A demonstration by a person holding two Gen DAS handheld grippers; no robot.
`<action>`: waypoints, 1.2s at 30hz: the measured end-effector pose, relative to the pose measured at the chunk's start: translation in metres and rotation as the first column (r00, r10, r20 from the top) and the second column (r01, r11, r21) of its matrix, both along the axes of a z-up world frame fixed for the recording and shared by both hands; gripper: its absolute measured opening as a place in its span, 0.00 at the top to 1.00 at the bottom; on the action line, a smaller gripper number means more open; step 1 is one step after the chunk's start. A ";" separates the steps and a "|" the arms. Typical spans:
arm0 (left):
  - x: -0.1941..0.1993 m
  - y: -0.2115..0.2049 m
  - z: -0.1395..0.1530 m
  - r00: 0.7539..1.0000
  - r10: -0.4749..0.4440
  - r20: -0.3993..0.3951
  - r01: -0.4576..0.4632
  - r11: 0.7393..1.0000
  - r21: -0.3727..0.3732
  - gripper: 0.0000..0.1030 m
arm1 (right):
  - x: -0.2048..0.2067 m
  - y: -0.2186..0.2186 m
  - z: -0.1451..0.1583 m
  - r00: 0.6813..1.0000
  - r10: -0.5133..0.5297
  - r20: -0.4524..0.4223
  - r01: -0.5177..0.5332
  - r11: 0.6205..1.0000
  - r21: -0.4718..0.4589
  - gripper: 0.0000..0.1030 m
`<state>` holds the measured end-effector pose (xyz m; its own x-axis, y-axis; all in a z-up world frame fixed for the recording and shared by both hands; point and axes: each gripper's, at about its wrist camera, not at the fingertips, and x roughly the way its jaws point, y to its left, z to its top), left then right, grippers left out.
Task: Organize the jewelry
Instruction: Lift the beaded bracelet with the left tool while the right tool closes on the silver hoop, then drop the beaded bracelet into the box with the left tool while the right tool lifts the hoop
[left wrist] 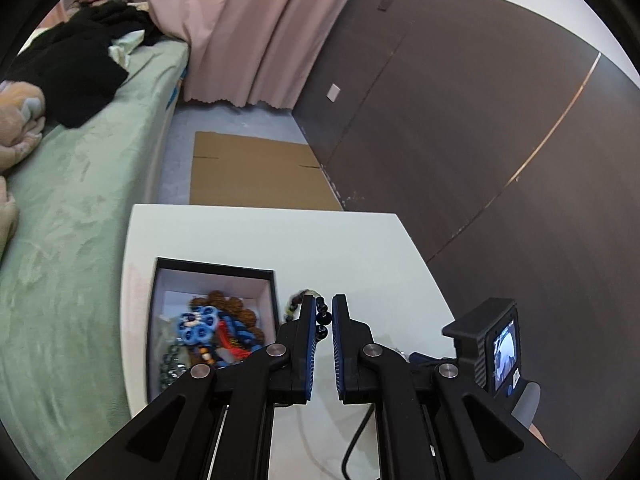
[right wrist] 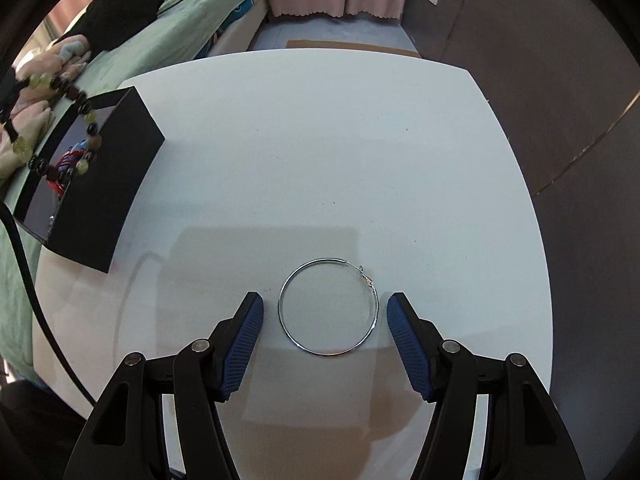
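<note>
My left gripper (left wrist: 323, 302) is shut on a string of dark and pale green beads (left wrist: 322, 322), held just right of the black jewelry box (left wrist: 216, 268). The box holds a blue flower piece (left wrist: 198, 322), brown beads and a red tassel. In the right wrist view the same bead string (right wrist: 80, 100) hangs in the air over the box (right wrist: 104, 184) at the far left. My right gripper (right wrist: 325, 299) points steeply down, open. Its blue pads (right wrist: 244, 344) stand on either side of a silver hoop earring (right wrist: 320, 261) lying flat on the white table (right wrist: 320, 140), not touching it.
A green bed (left wrist: 80, 200) with black clothes runs along the table's left side. Flat cardboard (left wrist: 256, 172) lies on the floor beyond the table, under a pink curtain (left wrist: 256, 28). A dark panelled wall (left wrist: 480, 140) is on the right. A black cable (right wrist: 28, 264) trails at the left.
</note>
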<state>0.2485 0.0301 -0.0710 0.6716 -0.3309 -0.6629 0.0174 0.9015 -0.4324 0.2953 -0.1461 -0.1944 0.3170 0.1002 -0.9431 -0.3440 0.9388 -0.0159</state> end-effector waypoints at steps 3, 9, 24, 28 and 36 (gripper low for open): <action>-0.003 0.010 0.002 1.000 0.022 0.003 -0.022 1.000 -0.004 0.92 | -0.006 -0.001 0.001 1.000 0.014 0.000 -0.014 1.000 0.018 0.50; -0.003 0.027 0.001 0.998 0.054 0.009 -0.054 0.998 -0.010 0.92 | -0.012 0.006 0.005 1.000 0.028 0.008 -0.028 0.999 0.025 0.51; 0.021 0.053 -0.025 0.992 0.089 -0.092 -0.097 0.992 -0.085 0.92 | 0.015 0.025 0.029 1.000 -0.019 -0.010 0.021 0.970 0.242 0.94; 0.023 0.056 -0.030 0.989 0.084 -0.123 -0.098 0.990 -0.106 0.75 | 0.017 0.028 0.026 0.999 -0.019 -0.036 0.027 0.970 0.243 0.87; 0.012 0.059 -0.020 0.991 0.115 -0.069 -0.122 0.986 -0.115 0.29 | 0.013 0.033 0.019 0.998 0.010 -0.057 0.004 0.971 0.238 0.44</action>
<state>0.2601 0.0894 -0.0912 0.6699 -0.3301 -0.6651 -0.1163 0.8381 -0.5331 0.3084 -0.1132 -0.1755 0.2623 0.3244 -0.9088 -0.3405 0.9123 0.2274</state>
